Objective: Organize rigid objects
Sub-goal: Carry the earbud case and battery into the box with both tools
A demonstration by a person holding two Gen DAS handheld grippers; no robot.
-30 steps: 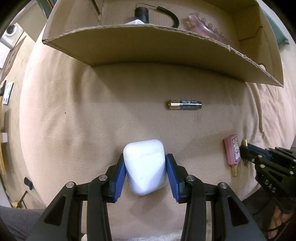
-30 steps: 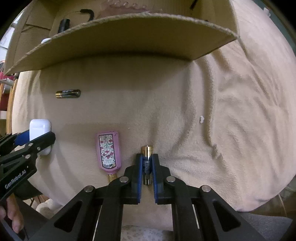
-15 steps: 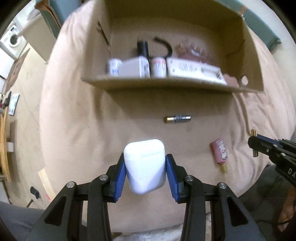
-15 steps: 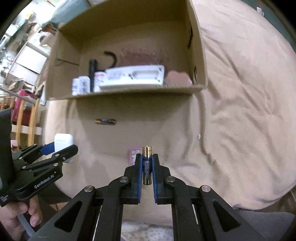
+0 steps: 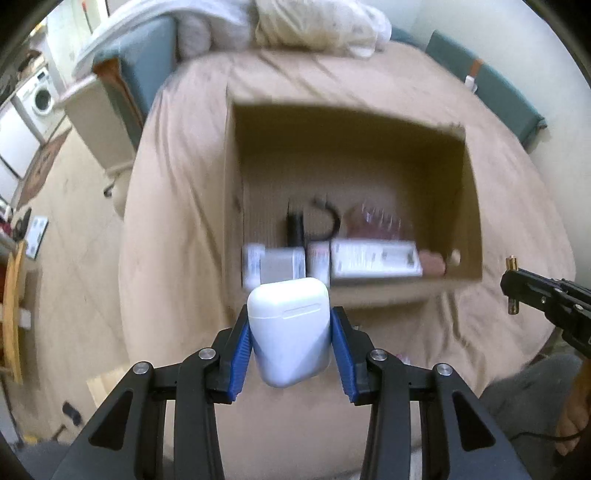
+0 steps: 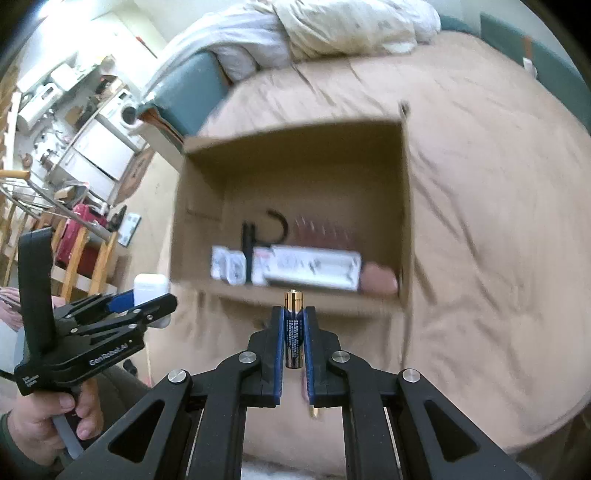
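Observation:
My left gripper (image 5: 290, 328) is shut on a white earbud case (image 5: 289, 330) and holds it high above the beige bed, in front of the open cardboard box (image 5: 469, 206). My right gripper (image 6: 293, 332) is shut on a gold-tipped battery (image 6: 293, 332), also raised before the box (image 6: 404, 206). The left gripper with the white case (image 6: 149, 288) shows at the left of the right wrist view. The right gripper with the battery (image 5: 512, 284) shows at the right edge of the left wrist view.
The box holds a long white packet (image 5: 375, 256), small white containers (image 5: 280, 264), a black corded item (image 5: 295, 225) and a pink item (image 5: 376, 221). A pile of bedding (image 5: 317, 26) lies behind the box. Floor and furniture lie to the left.
Both grippers have risen well above the bed with their objects. The box interior has come into full view, and the loose battery and pink item on the bed have dropped out of sight.

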